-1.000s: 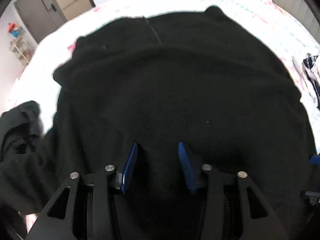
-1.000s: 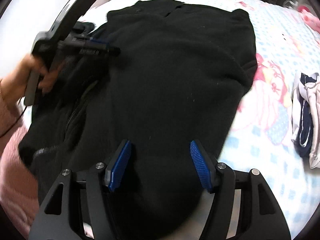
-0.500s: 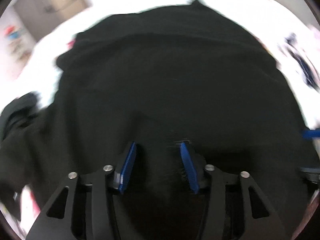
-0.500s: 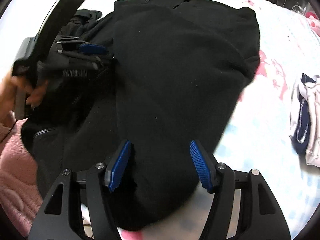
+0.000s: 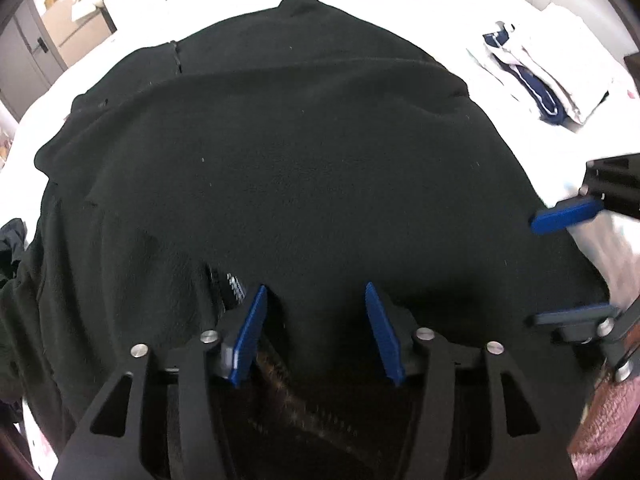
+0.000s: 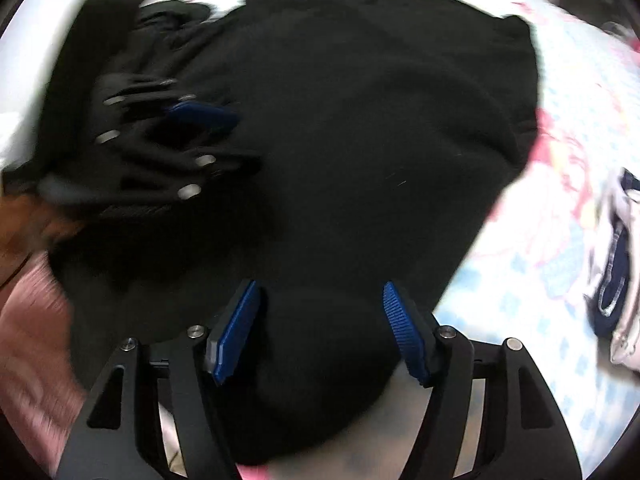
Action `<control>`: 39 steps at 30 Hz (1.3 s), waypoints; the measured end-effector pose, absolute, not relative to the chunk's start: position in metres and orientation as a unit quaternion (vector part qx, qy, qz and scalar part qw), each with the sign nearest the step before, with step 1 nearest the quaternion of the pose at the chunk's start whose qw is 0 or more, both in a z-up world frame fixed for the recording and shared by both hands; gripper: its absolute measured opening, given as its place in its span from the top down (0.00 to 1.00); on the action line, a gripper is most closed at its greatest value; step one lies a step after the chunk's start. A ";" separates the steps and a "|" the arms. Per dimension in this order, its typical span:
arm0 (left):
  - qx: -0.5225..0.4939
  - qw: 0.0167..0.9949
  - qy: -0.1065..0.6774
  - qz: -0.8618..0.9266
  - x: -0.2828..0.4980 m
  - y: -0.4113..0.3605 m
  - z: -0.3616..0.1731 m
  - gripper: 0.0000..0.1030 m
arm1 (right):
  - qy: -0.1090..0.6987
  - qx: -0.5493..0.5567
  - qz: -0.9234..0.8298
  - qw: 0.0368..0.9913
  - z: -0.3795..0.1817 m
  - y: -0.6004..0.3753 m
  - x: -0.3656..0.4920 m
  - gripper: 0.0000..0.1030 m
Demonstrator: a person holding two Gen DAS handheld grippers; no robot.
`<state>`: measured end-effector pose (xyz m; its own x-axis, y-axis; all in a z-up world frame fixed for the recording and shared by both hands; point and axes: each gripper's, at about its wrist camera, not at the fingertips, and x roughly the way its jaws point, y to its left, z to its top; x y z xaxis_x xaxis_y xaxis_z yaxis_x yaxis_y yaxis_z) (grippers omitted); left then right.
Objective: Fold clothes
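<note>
Blue-padded left gripper (image 5: 316, 332) has just been opening, jaws spread over the black fleece (image 5: 288, 168), pads clear of it. Right gripper (image 6: 320, 332) also gapes over the near edge. Fleece lies flat on the bed (image 6: 532, 280), likely laid out for the next fold

1. The black garment (image 5: 304, 168) is a thick, matt fleece cloth with a soft, slightly fuzzy nap and specks of pale lint.
2. A zipper (image 5: 234, 286) on it shows small toothed links with a dull shine.
3. The left gripper (image 5: 316, 332) has matt black plastic arms, ribbed blue pads and shiny metal pins; the right gripper (image 6: 320, 332) looks alike.
4. The bed sheet (image 6: 532, 280) is smooth printed cloth.
5. The folded clothes (image 5: 536, 76) are smooth, light fabric.
6. The pink sleeve (image 6: 28, 328) looks plush.
</note>
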<state>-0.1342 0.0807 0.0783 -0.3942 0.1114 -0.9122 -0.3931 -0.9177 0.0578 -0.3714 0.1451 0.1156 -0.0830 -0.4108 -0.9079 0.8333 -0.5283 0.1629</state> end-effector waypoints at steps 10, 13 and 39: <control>-0.458 0.059 -0.157 0.873 -0.193 -0.073 0.123 0.46 | 0.064 0.482 -0.816 0.312 0.138 0.187 -0.415 0.34; -0.450 0.020 -0.227 0.864 -0.222 -0.124 0.110 0.46 | 0.056 0.470 -0.837 0.275 0.141 0.208 -0.443 0.34; -0.379 0.203 0.229 0.873 -0.161 0.094 0.099 0.82 | -0.060 0.486 -0.847 0.208 0.134 0.221 -0.474 0.34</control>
